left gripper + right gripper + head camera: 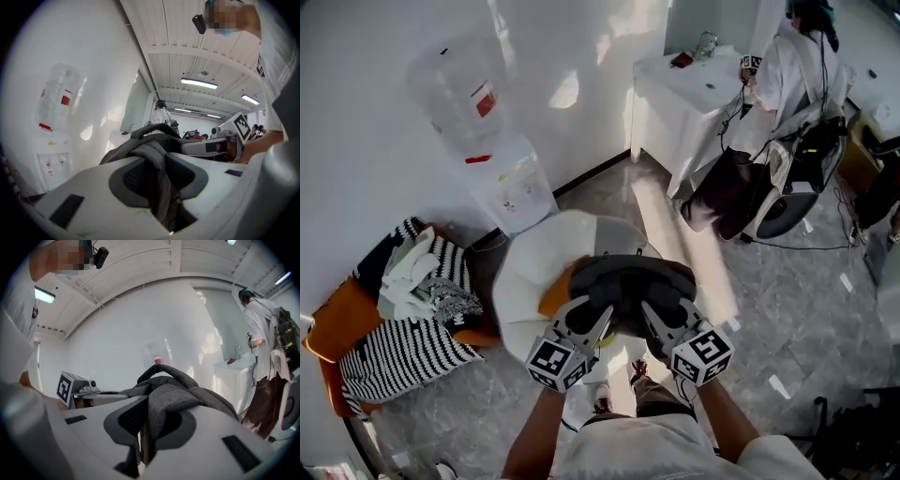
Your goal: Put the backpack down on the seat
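Observation:
A dark grey backpack (630,281) hangs just above a white rounded seat (534,264), with an orange patch showing at the seat's near side. My left gripper (589,317) is shut on a grey strap of the backpack (145,146) at its near left; the fabric is pinched between the padded jaws of the left gripper (157,177). At the near right my right gripper (662,321) is shut on another fold of the backpack (174,391), and the cloth fills the gap of the right gripper (149,423). The backpack's top handle (165,371) arches up behind the jaws.
A water dispenser (511,183) stands against the wall behind the seat. Striped cloths (412,314) are heaped on an orange chair at the left. A white table (694,84), a person (797,66) and an office chair (787,192) are at the far right.

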The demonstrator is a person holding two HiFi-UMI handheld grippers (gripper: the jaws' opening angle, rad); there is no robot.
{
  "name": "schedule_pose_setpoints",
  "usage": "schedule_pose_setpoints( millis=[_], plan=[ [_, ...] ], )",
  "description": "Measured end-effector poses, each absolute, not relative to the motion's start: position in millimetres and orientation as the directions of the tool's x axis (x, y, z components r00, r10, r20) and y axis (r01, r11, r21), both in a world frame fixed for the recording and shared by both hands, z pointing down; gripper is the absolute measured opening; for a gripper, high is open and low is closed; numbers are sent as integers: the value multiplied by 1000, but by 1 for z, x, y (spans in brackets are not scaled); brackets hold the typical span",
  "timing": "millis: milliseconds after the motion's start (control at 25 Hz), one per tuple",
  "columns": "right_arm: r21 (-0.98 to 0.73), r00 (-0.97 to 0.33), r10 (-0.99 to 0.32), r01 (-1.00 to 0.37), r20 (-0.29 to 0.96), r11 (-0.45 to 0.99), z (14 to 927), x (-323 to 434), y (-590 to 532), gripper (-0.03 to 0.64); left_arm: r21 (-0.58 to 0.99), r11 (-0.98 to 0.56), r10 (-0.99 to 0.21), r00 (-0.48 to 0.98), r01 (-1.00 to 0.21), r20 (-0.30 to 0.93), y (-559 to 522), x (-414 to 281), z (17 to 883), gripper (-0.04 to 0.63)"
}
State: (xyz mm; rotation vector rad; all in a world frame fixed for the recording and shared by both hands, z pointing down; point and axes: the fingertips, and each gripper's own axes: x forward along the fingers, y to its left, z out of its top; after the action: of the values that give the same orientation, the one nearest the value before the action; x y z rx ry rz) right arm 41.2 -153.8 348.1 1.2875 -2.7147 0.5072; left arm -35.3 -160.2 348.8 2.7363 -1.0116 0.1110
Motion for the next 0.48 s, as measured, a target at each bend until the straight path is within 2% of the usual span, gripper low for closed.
schedule_pose_setpoints(
  millis=[280,480],
  plan=[
    [-288,-664,-708,-745,239,602,371,51,-201,40,215,-708,-656,739,-673,154,-206,-26,369,120],
    [-344,-718,-650,-693,250,633,388,55,-229,40,177,-689,-673,711,-703,202,-233,-24,391,120]
  ],
)
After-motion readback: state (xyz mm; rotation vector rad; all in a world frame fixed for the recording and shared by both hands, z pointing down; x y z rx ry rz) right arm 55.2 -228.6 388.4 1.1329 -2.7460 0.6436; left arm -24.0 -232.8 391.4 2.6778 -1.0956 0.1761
